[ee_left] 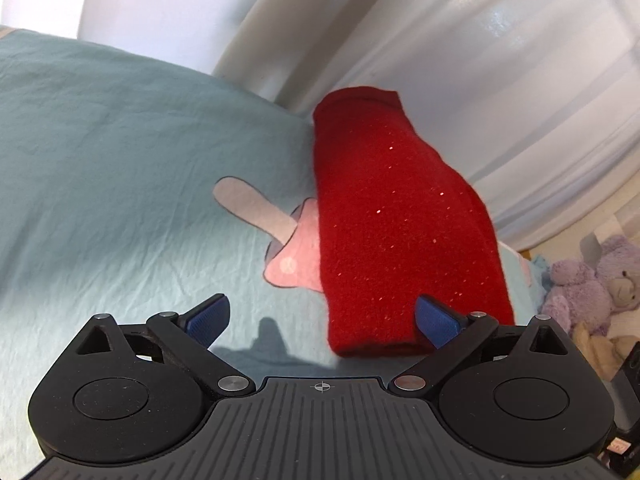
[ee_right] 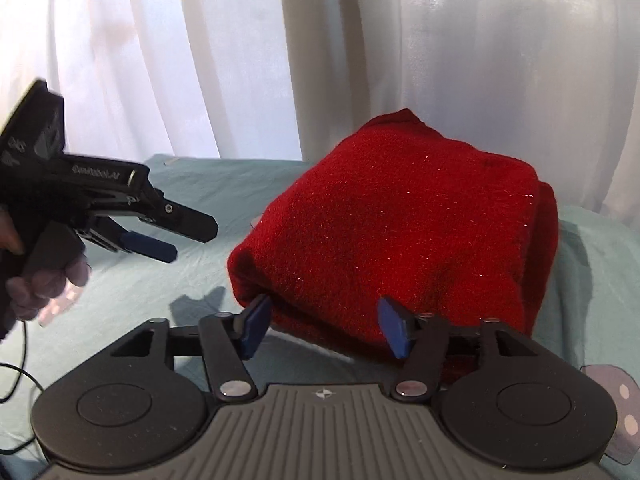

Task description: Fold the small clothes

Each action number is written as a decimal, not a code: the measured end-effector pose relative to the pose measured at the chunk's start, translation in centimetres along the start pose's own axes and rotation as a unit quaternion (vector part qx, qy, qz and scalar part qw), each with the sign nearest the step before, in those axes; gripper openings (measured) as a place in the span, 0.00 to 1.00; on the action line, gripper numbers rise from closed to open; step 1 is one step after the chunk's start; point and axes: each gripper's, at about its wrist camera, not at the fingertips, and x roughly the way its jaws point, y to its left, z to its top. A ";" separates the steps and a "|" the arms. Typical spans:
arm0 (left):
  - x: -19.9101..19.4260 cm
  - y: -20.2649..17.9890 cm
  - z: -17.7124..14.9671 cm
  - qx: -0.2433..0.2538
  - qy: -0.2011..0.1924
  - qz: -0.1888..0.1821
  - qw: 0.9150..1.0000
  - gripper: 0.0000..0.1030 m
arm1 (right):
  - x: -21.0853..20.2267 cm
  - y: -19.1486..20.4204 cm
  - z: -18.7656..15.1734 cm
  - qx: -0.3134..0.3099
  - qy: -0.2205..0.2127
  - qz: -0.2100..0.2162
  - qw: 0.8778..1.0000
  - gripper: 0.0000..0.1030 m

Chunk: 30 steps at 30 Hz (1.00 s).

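Observation:
A red knitted garment lies folded into a thick oblong bundle on the light teal bedsheet. My left gripper is open and empty, its right blue pad just over the bundle's near end. In the right wrist view the same red bundle fills the middle. My right gripper is open with both blue pads at the bundle's near edge, holding nothing. The left gripper also shows there, held in a hand at the left, apart from the bundle.
White curtains hang right behind the bed. Purple and beige soft toys lie off the bed's right side. A printed pink and grey figure marks the sheet beside the bundle. A black cable trails at the left.

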 end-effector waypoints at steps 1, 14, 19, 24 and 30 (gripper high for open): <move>0.4 0.2 0.7 -0.009 0.004 -0.019 1.000 0.99 | -1.1 -1.4 0.4 0.034 -0.011 0.015 0.999 0.78; 9.8 1.3 6.9 -0.061 0.075 -0.135 0.986 0.99 | 2.9 -19.7 1.1 0.365 0.014 0.091 0.927 0.80; 11.7 1.4 7.8 -0.052 0.091 -0.149 0.983 0.91 | 5.7 -21.3 0.8 0.396 0.031 0.138 0.907 0.80; 12.8 1.4 8.2 -0.052 0.088 -0.148 0.984 0.90 | 7.6 -22.2 1.1 0.405 0.030 0.168 0.898 0.78; 13.5 1.7 8.1 -0.066 0.085 -0.158 0.982 0.84 | 9.1 -22.8 1.5 0.410 0.039 0.193 0.890 0.66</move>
